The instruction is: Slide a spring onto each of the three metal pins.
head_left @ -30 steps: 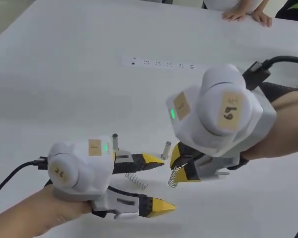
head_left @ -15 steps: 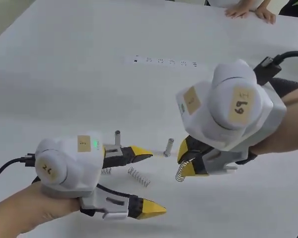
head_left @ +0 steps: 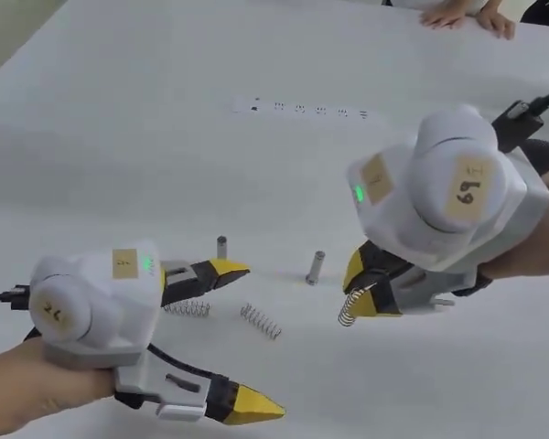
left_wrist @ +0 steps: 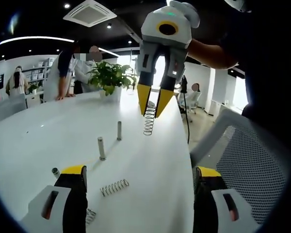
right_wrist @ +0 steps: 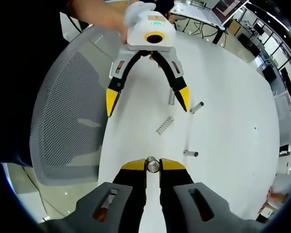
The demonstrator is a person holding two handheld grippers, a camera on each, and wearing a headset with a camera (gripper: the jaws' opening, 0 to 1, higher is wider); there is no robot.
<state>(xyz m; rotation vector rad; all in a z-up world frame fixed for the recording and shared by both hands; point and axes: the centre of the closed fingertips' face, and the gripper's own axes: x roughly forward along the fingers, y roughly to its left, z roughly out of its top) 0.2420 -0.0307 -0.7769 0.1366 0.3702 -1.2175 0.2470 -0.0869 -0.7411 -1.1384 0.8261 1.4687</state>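
Observation:
My right gripper is shut on a small coil spring, which hangs from its yellow tips just right of an upright metal pin. A second pin stands further left, by the upper tip of my open left gripper. Two loose springs lie on the table, one between the grippers and one under the left gripper's upper jaw. The left gripper view has three pins and the right gripper holding the spring. The right gripper view looks over its held spring at the left gripper.
The white table carries a flat white power strip further back. A person's hands rest on the far edge. Cables trail from both grippers. A mesh chair stands beside the table edge.
My left gripper has drawn back to the left and toward me, uncovering a second loose spring. The right gripper has shifted slightly right, still holding its spring.

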